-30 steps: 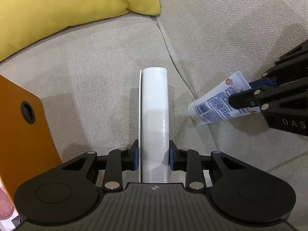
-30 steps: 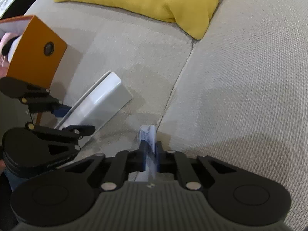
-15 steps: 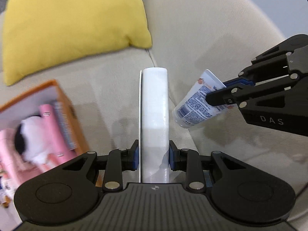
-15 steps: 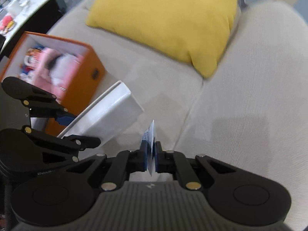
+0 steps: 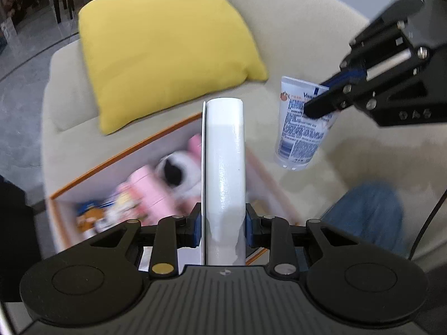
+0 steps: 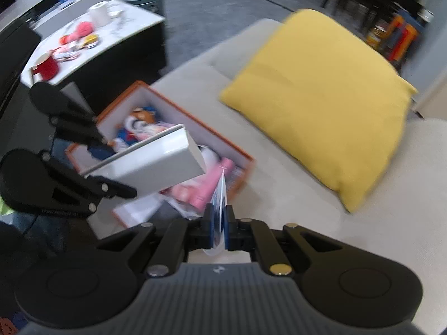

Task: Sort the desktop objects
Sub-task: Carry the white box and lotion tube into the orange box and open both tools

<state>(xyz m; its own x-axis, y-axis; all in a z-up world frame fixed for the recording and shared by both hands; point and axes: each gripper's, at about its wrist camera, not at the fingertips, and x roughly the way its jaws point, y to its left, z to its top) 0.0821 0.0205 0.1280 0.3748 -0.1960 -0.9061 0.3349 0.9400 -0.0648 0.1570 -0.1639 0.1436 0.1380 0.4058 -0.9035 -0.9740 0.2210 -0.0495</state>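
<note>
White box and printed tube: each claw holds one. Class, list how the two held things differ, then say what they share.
1. The white box is a rigid, plain white block; the printed tube is soft, covered in blue text.
2. The box is held by the left claw; the tube is pinched at its flat end by the right claw.
3. The box looks larger than the tube.

Shared: both are lifted off the sofa, near the orange box.

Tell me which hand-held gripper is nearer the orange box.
Left. The left hand-held gripper holds the white box over the orange box; the right hand-held gripper is beside it.
</note>
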